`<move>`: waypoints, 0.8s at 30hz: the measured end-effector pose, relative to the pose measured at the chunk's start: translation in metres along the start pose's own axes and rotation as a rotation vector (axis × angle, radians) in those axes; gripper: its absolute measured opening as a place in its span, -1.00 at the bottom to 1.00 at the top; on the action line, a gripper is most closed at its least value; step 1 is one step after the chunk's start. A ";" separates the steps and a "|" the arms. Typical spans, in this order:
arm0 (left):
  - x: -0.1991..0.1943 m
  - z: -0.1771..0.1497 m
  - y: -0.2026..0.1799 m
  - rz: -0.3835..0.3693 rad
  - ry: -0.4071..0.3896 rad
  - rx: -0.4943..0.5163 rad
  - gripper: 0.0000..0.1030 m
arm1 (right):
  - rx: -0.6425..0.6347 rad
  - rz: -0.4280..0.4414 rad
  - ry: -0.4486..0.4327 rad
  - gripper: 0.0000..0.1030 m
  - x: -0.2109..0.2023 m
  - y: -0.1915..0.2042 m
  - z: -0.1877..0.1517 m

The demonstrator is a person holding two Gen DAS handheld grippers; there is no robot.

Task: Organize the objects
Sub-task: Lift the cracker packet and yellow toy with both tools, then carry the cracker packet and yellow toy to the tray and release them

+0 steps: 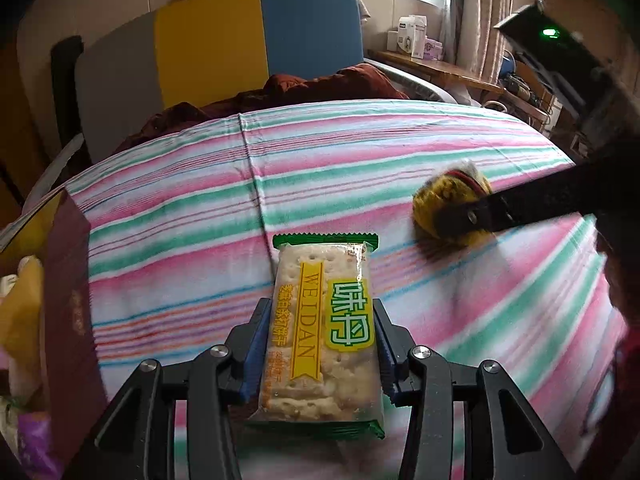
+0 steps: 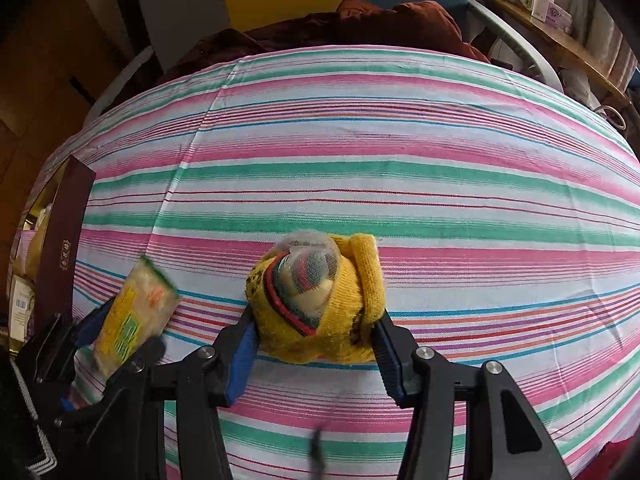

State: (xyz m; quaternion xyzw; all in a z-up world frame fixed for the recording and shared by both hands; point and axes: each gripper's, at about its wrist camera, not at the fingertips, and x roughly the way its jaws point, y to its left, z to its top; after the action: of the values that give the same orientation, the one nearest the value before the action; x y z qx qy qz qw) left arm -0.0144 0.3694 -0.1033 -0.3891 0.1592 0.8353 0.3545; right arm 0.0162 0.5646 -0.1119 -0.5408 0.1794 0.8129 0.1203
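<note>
My left gripper (image 1: pixel 320 316) is shut on a cracker packet (image 1: pixel 320 320) with a green and yellow WEIDAN label, held a little above the striped cloth (image 1: pixel 360 152). The packet also shows in the right wrist view (image 2: pixel 132 316), at the lower left, with the left gripper (image 2: pixel 120 328) around it. My right gripper (image 2: pixel 316 328) is shut on a yellow knitted bundle (image 2: pixel 320 300) with red and grey trim, resting on the striped cloth (image 2: pixel 360 160). In the left wrist view the bundle (image 1: pixel 440 200) sits to the right with a right gripper finger (image 1: pixel 520 204) across it.
A dark red box (image 1: pixel 68 320) stands open at the left cloth edge with bags and packets inside; it also shows in the right wrist view (image 2: pixel 64 248). A dark red blanket (image 1: pixel 320 88) and a coloured headboard (image 1: pixel 240 40) lie beyond the cloth.
</note>
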 end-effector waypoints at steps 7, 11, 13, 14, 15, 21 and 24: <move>-0.056 -0.008 0.012 -0.034 -0.063 -0.015 -0.09 | -0.010 -0.012 0.005 -0.01 0.002 0.004 0.001; -0.095 -0.013 0.025 -0.035 -0.119 -0.027 -0.09 | -0.036 -0.053 0.026 -0.01 0.008 0.013 -0.001; -0.110 -0.016 0.035 -0.031 -0.141 -0.038 -0.09 | -0.061 -0.092 0.035 -0.03 0.009 0.022 -0.002; -0.117 -0.017 0.042 -0.026 -0.150 -0.046 -0.09 | -0.070 -0.098 0.039 -0.04 0.009 0.026 -0.002; -0.123 -0.019 0.049 -0.020 -0.158 -0.055 -0.09 | -0.077 -0.093 0.043 -0.05 0.008 0.031 -0.003; -0.148 -0.033 0.097 0.039 -0.187 -0.136 -0.08 | -0.154 -0.046 0.018 -0.06 -0.006 0.084 -0.005; -0.156 -0.042 0.123 0.072 -0.197 -0.192 -0.08 | -0.195 0.031 -0.028 -0.06 -0.019 0.125 -0.008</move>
State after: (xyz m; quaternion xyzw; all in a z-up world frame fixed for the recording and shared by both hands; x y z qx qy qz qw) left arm -0.0106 0.1876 -0.0126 -0.3311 0.0571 0.8931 0.2993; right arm -0.0185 0.4484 -0.0768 -0.5357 0.1061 0.8357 0.0569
